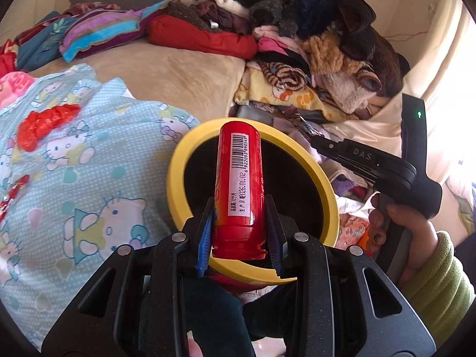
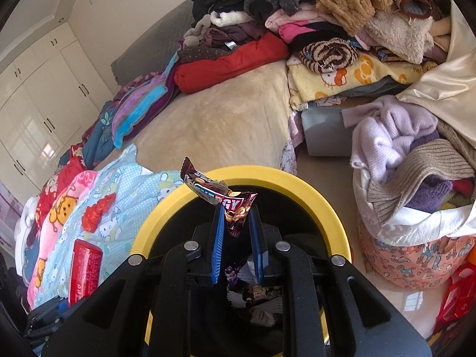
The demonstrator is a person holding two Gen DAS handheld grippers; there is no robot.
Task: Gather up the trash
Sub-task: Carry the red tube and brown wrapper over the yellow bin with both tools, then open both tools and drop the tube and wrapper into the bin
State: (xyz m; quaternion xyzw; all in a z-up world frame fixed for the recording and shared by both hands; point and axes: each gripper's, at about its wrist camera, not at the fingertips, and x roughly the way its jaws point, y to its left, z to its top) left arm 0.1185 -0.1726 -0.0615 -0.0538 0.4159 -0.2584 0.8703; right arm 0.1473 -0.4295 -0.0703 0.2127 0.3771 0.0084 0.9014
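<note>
Trash went binward: we clamped left fingers (image 1: 241, 226) on the tube (image 1: 239, 190), right fingers (image 2: 238, 229) on the wrapper (image 2: 220, 196), above the bin (image 2: 312, 190).

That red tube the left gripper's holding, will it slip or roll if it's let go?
The red tube looks rigid and smooth, so it may slip between the left gripper pads. Being round, it would likely roll on bedding, though it hangs over the yellow bin, so it probably drops in.

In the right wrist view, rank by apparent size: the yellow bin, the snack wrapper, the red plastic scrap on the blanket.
1. Yellow bin, by far the largest.
2. Snack wrapper.
3. Red plastic scrap: looks slightly smaller, but it lies farther away, so this order is unsure.
</note>
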